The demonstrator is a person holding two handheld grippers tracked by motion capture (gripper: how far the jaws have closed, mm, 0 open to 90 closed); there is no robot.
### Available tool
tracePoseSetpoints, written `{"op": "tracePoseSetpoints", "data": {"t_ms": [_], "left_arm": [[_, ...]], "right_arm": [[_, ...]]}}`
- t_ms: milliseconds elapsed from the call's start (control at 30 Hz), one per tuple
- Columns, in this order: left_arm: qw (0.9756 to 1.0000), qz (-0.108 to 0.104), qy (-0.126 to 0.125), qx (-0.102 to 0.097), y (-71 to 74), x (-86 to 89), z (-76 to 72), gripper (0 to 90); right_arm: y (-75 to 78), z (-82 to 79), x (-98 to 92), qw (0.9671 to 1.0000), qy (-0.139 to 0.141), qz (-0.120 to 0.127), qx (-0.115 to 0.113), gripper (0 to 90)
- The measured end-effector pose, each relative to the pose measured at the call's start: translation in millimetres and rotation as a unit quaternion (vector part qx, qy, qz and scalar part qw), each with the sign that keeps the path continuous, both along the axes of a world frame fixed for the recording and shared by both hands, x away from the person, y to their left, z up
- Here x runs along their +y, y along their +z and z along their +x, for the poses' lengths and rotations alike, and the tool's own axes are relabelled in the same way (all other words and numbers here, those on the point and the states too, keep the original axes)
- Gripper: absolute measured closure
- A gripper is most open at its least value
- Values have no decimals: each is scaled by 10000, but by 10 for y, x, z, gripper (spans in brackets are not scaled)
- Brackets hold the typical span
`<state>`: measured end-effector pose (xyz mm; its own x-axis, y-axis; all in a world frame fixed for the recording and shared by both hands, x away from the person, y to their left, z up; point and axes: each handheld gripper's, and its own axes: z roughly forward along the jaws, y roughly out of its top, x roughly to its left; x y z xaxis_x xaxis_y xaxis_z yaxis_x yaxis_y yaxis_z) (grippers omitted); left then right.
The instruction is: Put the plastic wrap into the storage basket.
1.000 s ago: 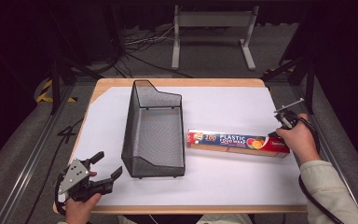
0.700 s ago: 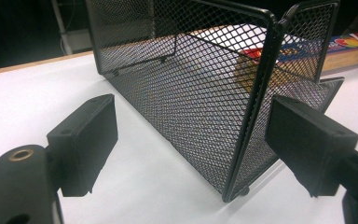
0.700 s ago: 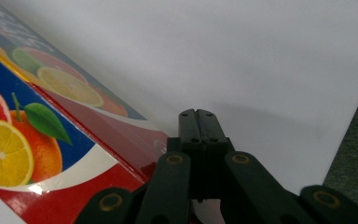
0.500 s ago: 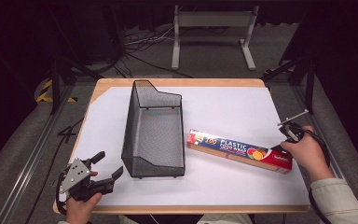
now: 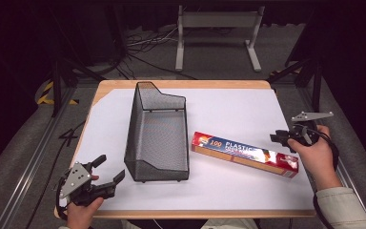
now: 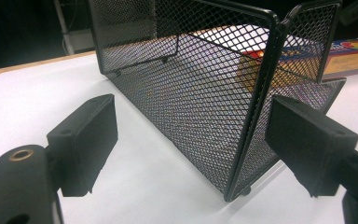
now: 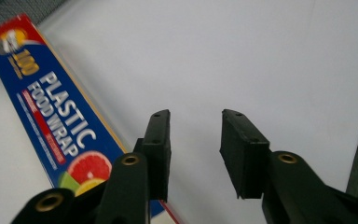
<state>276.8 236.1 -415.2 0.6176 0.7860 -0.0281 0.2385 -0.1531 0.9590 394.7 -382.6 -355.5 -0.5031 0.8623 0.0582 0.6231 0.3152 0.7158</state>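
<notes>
Our right gripper [image 5: 283, 139] has just been opening its fingers [image 7: 158, 140]: now spread, nothing between them, just off the right end of the plastic food wrap box [image 5: 244, 153]. The box lies flat on the white bench [image 5: 228, 109], angled, just right of the black mesh basket [image 5: 158, 136]. Our left gripper [image 5: 106, 172] sits at the basket's near-left corner, fingers [image 6: 86, 140] spread wide, holding nothing.

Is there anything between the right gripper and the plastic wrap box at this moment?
Nothing visible. The right gripper, its jaws just opened with nothing between them, sits by the right end of the plastic wrap box, with only bare white table around. The mesh basket stands beyond the box's other end.
</notes>
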Motion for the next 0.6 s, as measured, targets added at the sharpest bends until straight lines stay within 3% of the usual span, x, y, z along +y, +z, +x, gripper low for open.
{"op": "tracePoseSetpoints", "data": {"t_ms": [100,267,300,467,500,533,600], "left_arm": [[10000,-7,2,2,-1,-4,-3,177],[10000,4,9,-5,-1,-3,-1,177],[10000,-2,10,-4,-1,-3,-2,177],[10000,-4,10,-1,-1,-5,-1,177],[10000,-4,10,-1,-1,-5,-1,177],[10000,-8,13,2,-2,-7,-5,177],[10000,-19,14,1,-1,-6,-8,177]], "right_arm": [[57,-35,28,9988,68,360,-323,487],[134,-53,127,9925,404,893,-734,305],[154,-52,146,9901,513,992,-855,289],[287,-60,273,9711,1129,1646,-1308,233],[287,-60,273,9711,1129,1646,-1308,233],[325,-55,330,9669,1298,1715,-1370,214],[336,-48,360,9672,1337,1665,-1379,203]]}}
